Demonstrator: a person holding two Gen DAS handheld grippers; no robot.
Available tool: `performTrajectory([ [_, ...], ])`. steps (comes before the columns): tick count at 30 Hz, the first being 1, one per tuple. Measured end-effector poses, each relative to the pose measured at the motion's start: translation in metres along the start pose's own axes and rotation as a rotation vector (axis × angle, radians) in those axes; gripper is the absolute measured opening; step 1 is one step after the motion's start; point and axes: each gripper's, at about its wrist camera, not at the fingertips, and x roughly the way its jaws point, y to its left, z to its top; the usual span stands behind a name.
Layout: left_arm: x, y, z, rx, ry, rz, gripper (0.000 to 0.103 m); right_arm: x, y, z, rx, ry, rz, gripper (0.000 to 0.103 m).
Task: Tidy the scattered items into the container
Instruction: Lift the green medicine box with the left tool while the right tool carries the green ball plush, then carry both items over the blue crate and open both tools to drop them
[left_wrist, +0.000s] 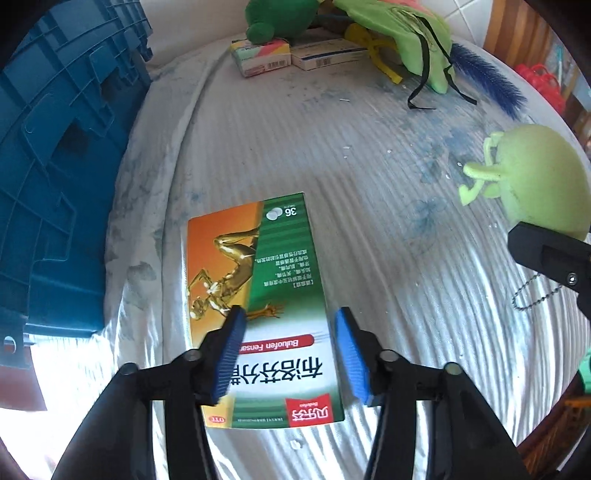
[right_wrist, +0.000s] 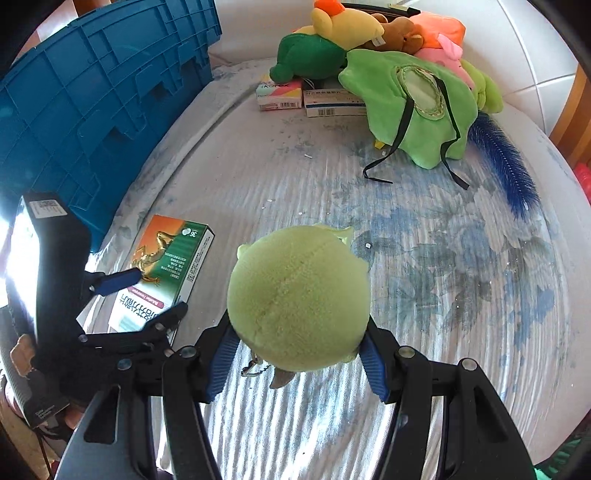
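Right wrist view: blue crate (right_wrist: 92, 92), interior hidden, at the edge of a white, blue-flowered bedcover (right_wrist: 424, 258). Right gripper (right_wrist: 295, 354) clamps a round green plush (right_wrist: 299, 295). Left gripper (left_wrist: 288, 350), jaws apart, straddles a flat medicine box (left_wrist: 258, 295) beside the crate.

A glossy printed cardboard medicine box (left_wrist: 258, 306) lies on a ribbed, matt cloth bedspread (left_wrist: 369, 155) beside a blue crate (left_wrist: 55, 166) of moulded hard plastic. The round green toy (right_wrist: 299, 295) is fuzzy plush with a metal bead chain (left_wrist: 532, 293); ridged blue pads (left_wrist: 351, 354) line matt black plastic gripper fingers.
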Motion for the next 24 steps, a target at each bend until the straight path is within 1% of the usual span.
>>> performTrajectory([
  [1, 0.007, 0.004, 0.000, -0.006, 0.010, 0.020, 0.102, -0.001, 0.000, -0.001, 0.001, -0.001, -0.001, 0.059],
  [2, 0.014, 0.007, -0.001, -0.016, 0.022, 0.026, 0.102, -0.001, 0.000, -0.001, 0.003, 0.000, -0.002, 0.059],
  [4, 0.021, 0.020, 0.000, -0.083, 0.028, -0.055, 0.102, 0.001, -0.001, -0.003, 0.007, 0.006, -0.007, 0.059],
  [5, 0.021, 0.024, -0.001, -0.116, 0.029, -0.084, 0.100, 0.002, -0.001, -0.004, 0.008, 0.010, -0.010, 0.059],
  [6, 0.021, 0.028, -0.003, -0.148, 0.029, -0.110, 0.091, 0.003, 0.000, -0.004, 0.009, 0.014, -0.012, 0.059],
  [7, 0.019, 0.027, -0.004, -0.149, 0.025, -0.111, 0.088, 0.004, 0.000, -0.005, 0.011, 0.017, -0.013, 0.059],
  [11, 0.009, 0.019, -0.010, -0.133, 0.005, -0.095, 0.087, 0.002, 0.003, -0.005, 0.009, 0.015, -0.019, 0.059],
  [13, -0.008, 0.013, -0.008, -0.118, -0.044, -0.087, 0.087, -0.003, 0.004, -0.003, 0.008, 0.001, -0.021, 0.059],
  [14, -0.019, 0.011, -0.007, -0.109, -0.073, -0.086, 0.087, -0.007, 0.005, -0.001, 0.006, -0.011, -0.023, 0.059],
  [16, -0.037, 0.010, -0.002, -0.115, -0.105, -0.101, 0.087, -0.018, 0.005, 0.006, -0.001, -0.043, -0.030, 0.059],
  [20, -0.066, 0.013, 0.009, -0.149, -0.152, -0.130, 0.087, -0.049, 0.009, 0.022, -0.025, -0.135, -0.047, 0.059],
  [22, -0.078, 0.014, 0.019, -0.142, -0.168, -0.122, 0.087, -0.065, 0.010, 0.030, -0.037, -0.181, -0.067, 0.059],
  [24, -0.089, 0.016, 0.027, -0.139, -0.187, -0.112, 0.088, -0.079, 0.009, 0.037, -0.039, -0.219, -0.069, 0.059],
])
